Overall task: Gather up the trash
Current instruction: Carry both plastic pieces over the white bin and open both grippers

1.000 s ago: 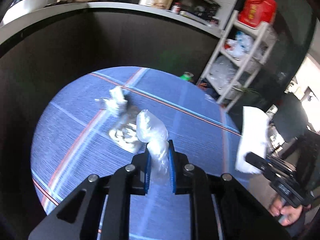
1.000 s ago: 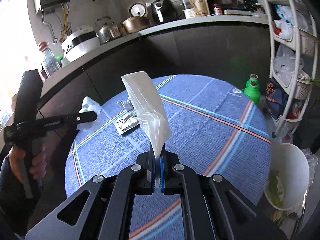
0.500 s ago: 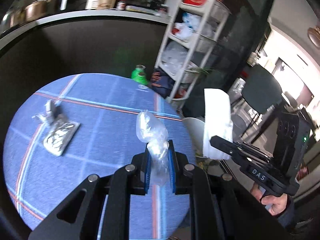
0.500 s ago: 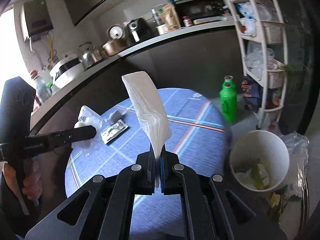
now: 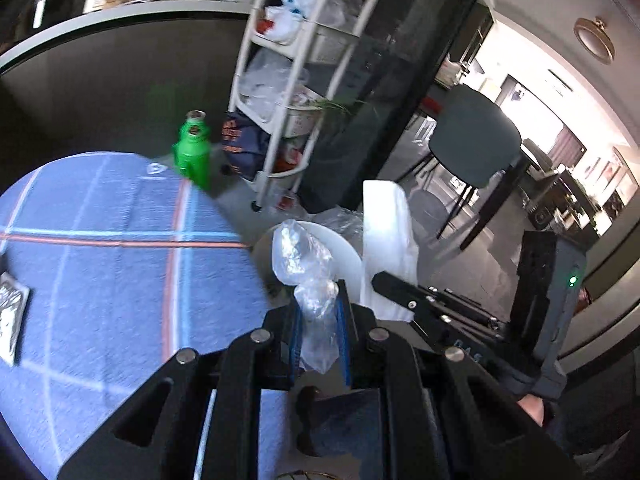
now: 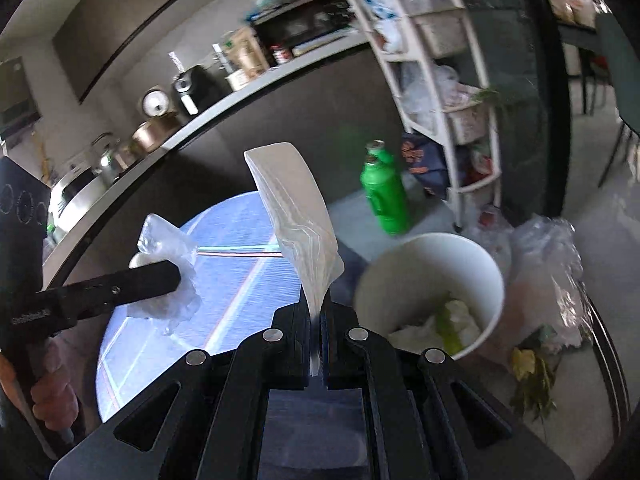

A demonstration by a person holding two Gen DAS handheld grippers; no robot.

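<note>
My left gripper point(image 5: 318, 300) is shut on a crumpled clear plastic wrapper point(image 5: 304, 264), held past the table's right edge, above the white trash bin point(image 5: 344, 252). My right gripper point(image 6: 318, 312) is shut on a flat white plastic pouch point(image 6: 296, 216) that stands up from the jaws, just left of the bin point(image 6: 428, 276) on the floor. The bin holds white and green scraps. The left gripper and its wrapper point(image 6: 168, 276) also show in the right wrist view, the pouch point(image 5: 386, 240) in the left.
The round table has a blue striped cloth point(image 5: 100, 272), with a silver foil packet point(image 5: 10, 320) at its left. A green bottle point(image 6: 382, 196), a white shelf rack point(image 6: 436, 80), plastic bags point(image 6: 548, 264) and leaves point(image 6: 532, 376) stand around the bin. A dark counter point(image 6: 248, 120) runs behind.
Both grippers have swung right from over the table toward the bin, each still holding its item. The bin now sits close under them; the foil packets have slid out to the left.
</note>
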